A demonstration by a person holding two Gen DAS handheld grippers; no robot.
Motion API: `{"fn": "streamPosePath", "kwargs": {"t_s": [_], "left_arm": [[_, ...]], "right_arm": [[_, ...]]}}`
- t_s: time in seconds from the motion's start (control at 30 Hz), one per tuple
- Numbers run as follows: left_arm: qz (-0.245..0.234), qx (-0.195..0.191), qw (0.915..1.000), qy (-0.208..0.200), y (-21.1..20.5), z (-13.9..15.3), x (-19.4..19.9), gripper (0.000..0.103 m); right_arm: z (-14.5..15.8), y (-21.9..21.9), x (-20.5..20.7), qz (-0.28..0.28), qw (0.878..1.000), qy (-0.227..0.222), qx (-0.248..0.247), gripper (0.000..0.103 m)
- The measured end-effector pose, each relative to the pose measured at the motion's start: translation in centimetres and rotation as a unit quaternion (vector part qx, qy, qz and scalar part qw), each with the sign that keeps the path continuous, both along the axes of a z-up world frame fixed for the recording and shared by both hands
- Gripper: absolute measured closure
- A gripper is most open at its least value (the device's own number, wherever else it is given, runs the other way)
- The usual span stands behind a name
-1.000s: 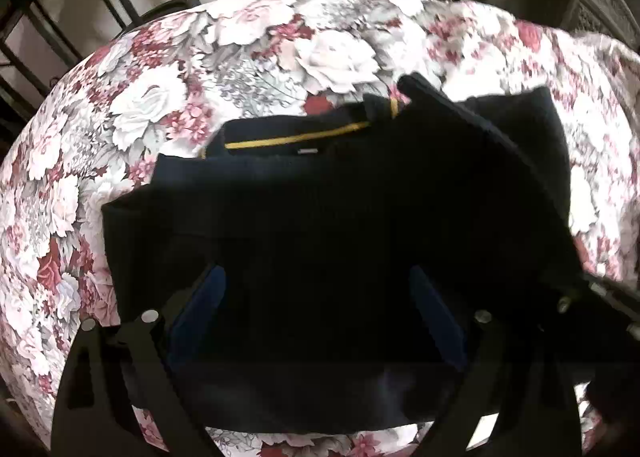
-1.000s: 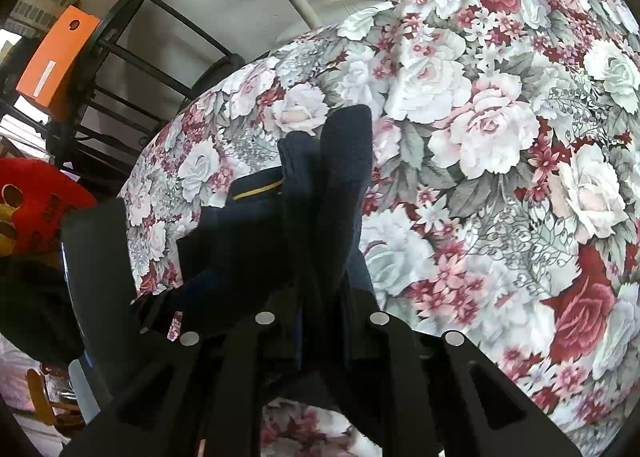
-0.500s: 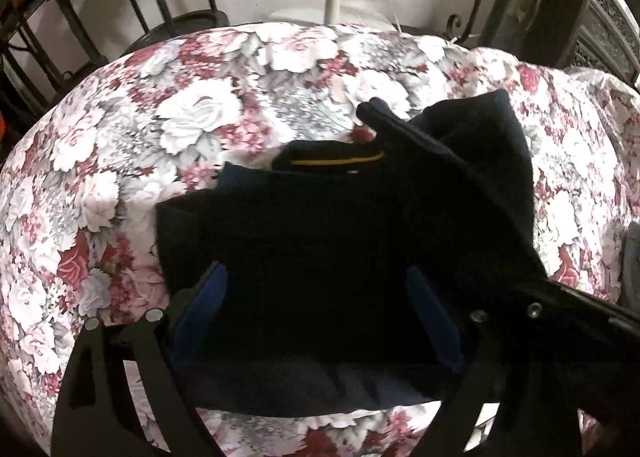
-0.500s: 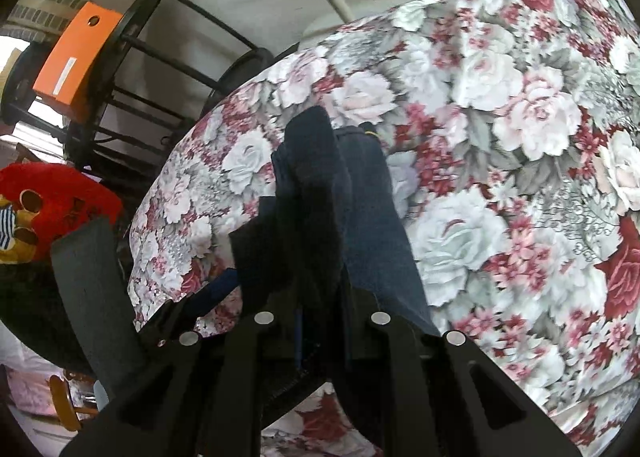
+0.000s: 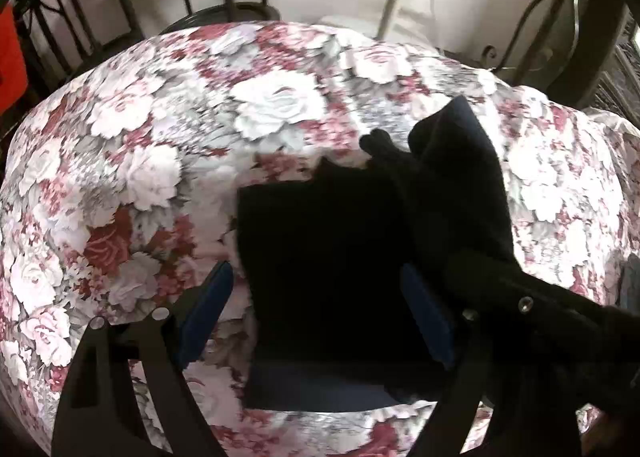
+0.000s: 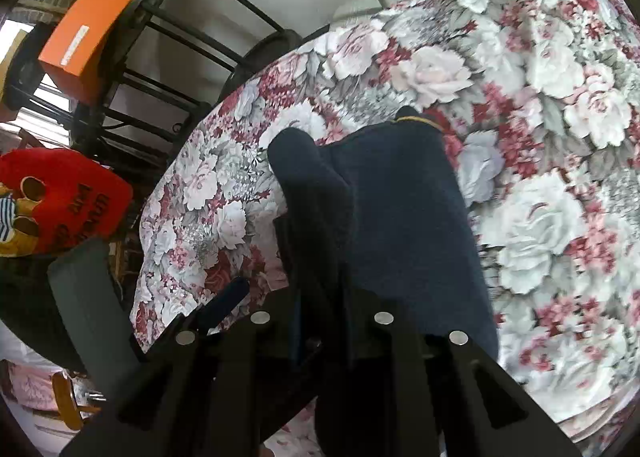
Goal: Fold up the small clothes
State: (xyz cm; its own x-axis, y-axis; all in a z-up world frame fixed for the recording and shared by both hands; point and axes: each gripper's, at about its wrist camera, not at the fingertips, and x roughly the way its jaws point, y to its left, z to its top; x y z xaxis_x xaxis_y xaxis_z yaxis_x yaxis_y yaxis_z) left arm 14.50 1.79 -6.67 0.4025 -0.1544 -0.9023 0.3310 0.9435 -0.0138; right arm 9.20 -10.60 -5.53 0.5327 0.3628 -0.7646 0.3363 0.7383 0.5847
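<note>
Lying across the lower centre of the left wrist view, the dark navy garment (image 5: 328,281) rests on the floral tablecloth (image 5: 132,177), folded into a roughly rectangular panel. The left gripper (image 5: 320,321) stands wide apart, its blue-padded fingers (image 5: 206,309) either side of the panel, the left one over bare cloth; it grips nothing. At lower right of that view, the right gripper (image 5: 472,269) enters, a flap of the garment rising from it toward the upper right.

In the right wrist view, the right gripper (image 6: 320,257) is closed tight on a bunched fold of the garment (image 6: 404,225), which fills the frame centre; a thin yellow trim line (image 6: 412,119) shows at its far edge. An orange box (image 6: 88,33) sits on a black rack at upper left.
</note>
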Motion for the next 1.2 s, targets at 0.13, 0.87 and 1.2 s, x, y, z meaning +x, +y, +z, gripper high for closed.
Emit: {"fn": "streamPosePath", "kwargs": {"t_s": [0.13, 0.87, 1.2], "left_arm": [[0.018, 0.002, 0.9998, 0.011, 1.7, -0.8, 0.8, 0.025], [0.007, -0.152, 0.9758, 0.157, 6.9, -3.4, 0.4, 0.015], [-0.008, -0.116, 0.974, 0.194, 2.2, -6.5, 0.5, 0.009]], "right_arm": [[-1.2, 1.8, 1.4, 0.001, 1.0, 0.003, 0.004, 0.083], [1.7, 1.6, -5.6, 0.135, 0.983, -0.061, -0.107, 0.062], [-1.5, 6.3, -10.4, 0.245, 0.907, -0.071, -0.336, 0.046]]}}
